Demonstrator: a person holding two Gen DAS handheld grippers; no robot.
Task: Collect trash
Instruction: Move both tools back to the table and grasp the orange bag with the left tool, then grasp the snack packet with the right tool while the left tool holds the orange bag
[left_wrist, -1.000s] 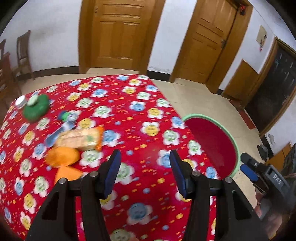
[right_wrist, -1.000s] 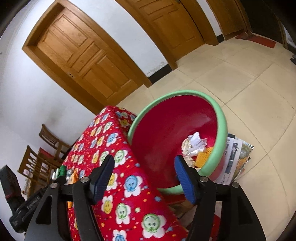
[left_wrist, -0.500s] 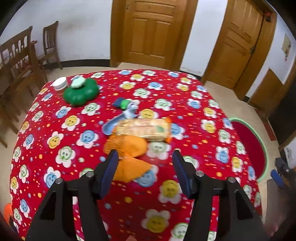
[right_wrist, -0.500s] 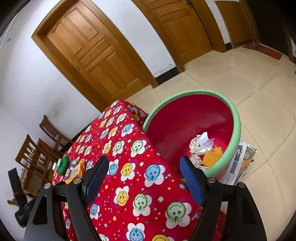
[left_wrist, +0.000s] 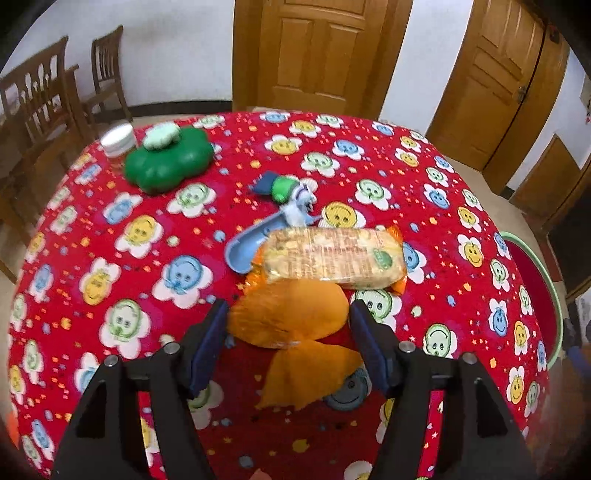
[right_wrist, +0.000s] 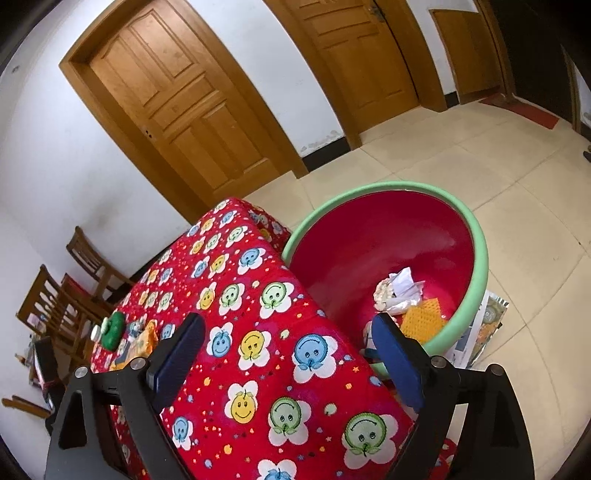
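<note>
Desk (left_wrist: 122, 236) under red flowered cloth; green-rimmed tub (right_wrist: 476, 258) on floor off its corner, paper scraps (right_wrist: 400, 291) inside. Mid-desk: cracker pack (left_wrist: 332, 258), orange wrapper (left_wrist: 291, 317). Left tongs (left_wrist: 288, 343) just widening, straddling wrapper, pads not pressing. Right tongs (right_wrist: 291, 365) just widening, released, over desk corner.

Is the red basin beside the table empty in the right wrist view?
No: the red basin holds crumpled white paper and an orange wrapper at its bottom.
</note>
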